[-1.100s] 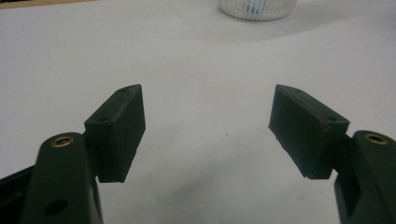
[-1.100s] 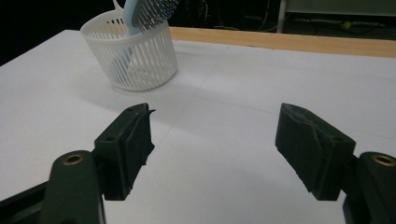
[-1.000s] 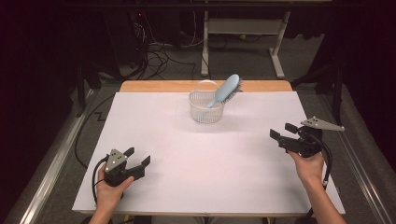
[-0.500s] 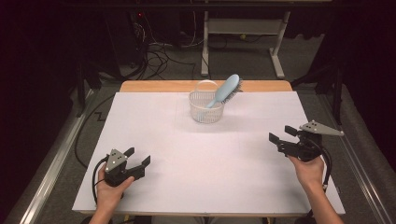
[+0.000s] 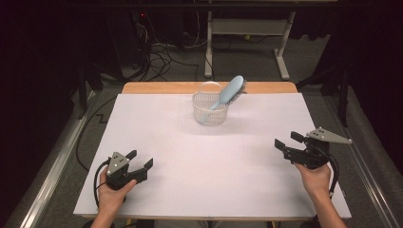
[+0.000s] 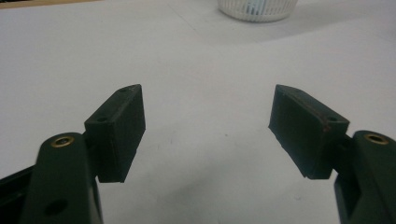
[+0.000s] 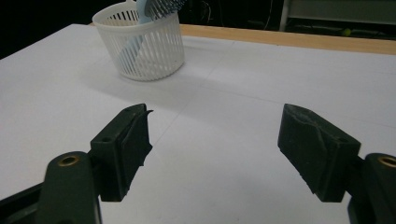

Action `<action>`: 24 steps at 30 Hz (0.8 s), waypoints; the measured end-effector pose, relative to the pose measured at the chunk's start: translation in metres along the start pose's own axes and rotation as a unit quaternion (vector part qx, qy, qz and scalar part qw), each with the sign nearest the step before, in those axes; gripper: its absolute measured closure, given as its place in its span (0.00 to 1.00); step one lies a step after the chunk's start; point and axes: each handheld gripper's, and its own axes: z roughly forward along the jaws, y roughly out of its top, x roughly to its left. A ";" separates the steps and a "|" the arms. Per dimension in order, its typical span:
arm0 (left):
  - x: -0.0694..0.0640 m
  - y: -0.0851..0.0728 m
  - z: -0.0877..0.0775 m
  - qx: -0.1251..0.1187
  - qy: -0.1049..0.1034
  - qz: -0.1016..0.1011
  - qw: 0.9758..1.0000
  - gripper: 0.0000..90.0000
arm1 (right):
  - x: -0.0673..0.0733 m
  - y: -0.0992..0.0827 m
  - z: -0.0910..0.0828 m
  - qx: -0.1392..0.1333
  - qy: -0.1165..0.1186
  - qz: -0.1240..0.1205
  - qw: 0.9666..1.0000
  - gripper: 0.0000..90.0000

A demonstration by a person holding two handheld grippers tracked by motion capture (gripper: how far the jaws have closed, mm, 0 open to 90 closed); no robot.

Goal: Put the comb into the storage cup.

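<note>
A white slotted basket (image 5: 209, 116) stands at the back middle of the white table top. A light blue hairbrush (image 5: 231, 91) leans in it, handle down and bristle head sticking out to the upper right. My left gripper (image 5: 141, 158) rests near the front left of the table, held in a hand, jaws open with nothing between them. My right gripper (image 5: 286, 139) is at the right side, also open and holding nothing. The left gripper view has its gripper (image 6: 208, 114) over bare table, the basket (image 6: 257, 8) far ahead. In the right gripper view, its gripper (image 7: 215, 126) faces the basket (image 7: 144, 46) and brush (image 7: 161, 7).
A white sheet (image 5: 204, 166) covers the table, with a wooden strip (image 5: 157, 88) showing along the far edge. Beyond it are dark floor, tangled cables (image 5: 157, 57) and a metal stand's legs (image 5: 283, 52). Metal rails run along both sides.
The right gripper has drifted slightly toward the near edge of the table. The left gripper, basket and hairbrush have stayed put.
</note>
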 end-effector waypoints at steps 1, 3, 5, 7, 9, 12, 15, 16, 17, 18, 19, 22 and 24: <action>0.000 0.000 0.000 0.000 0.000 0.000 1.000 0.31 | 0.000 -0.001 -0.001 -0.001 -0.001 0.000 1.000 0.28; 0.000 0.000 0.000 0.001 -0.001 0.000 1.000 0.31 | 0.000 -0.002 -0.002 -0.002 -0.001 0.001 1.000 0.28; 0.000 0.000 0.000 0.001 -0.001 0.000 1.000 0.31 | 0.000 -0.003 -0.004 -0.003 -0.001 0.002 1.000 0.28; 0.000 0.000 0.000 0.001 -0.001 0.000 1.000 0.31 | 0.000 -0.004 -0.005 -0.005 -0.001 0.003 1.000 0.28; 0.000 0.000 0.000 0.001 -0.001 0.000 1.000 0.31 | 0.000 -0.006 -0.006 -0.006 -0.002 0.004 1.000 0.28; 0.000 0.000 0.000 0.001 -0.001 0.000 1.000 0.31 | -0.001 -0.008 -0.007 -0.007 -0.002 0.006 1.000 0.28; -0.001 0.000 0.000 0.001 -0.001 0.000 1.000 0.31 | -0.001 -0.010 -0.009 -0.010 -0.003 0.008 1.000 0.28; -0.001 0.000 0.000 0.001 -0.001 0.000 1.000 0.31 | -0.001 -0.010 -0.009 -0.011 -0.003 0.008 1.000 0.28; -0.001 0.000 0.000 0.001 -0.001 0.000 1.000 0.31 | -0.001 -0.011 -0.010 -0.011 -0.003 0.009 1.000 0.28; -0.001 0.000 0.000 0.001 -0.001 0.000 1.000 0.31 | -0.001 -0.012 -0.010 -0.011 -0.004 0.010 1.000 0.28; -0.001 0.000 0.000 0.001 -0.001 0.000 1.000 0.31 | -0.002 -0.012 -0.011 -0.011 -0.004 0.010 1.000 0.28; -0.001 0.000 0.000 0.001 -0.001 0.000 1.000 0.31 | -0.002 -0.014 -0.011 -0.012 -0.004 0.012 1.000 0.28; -0.001 0.000 0.000 0.000 -0.001 0.000 1.000 0.31 | -0.002 -0.015 -0.012 -0.013 -0.004 0.012 1.000 0.28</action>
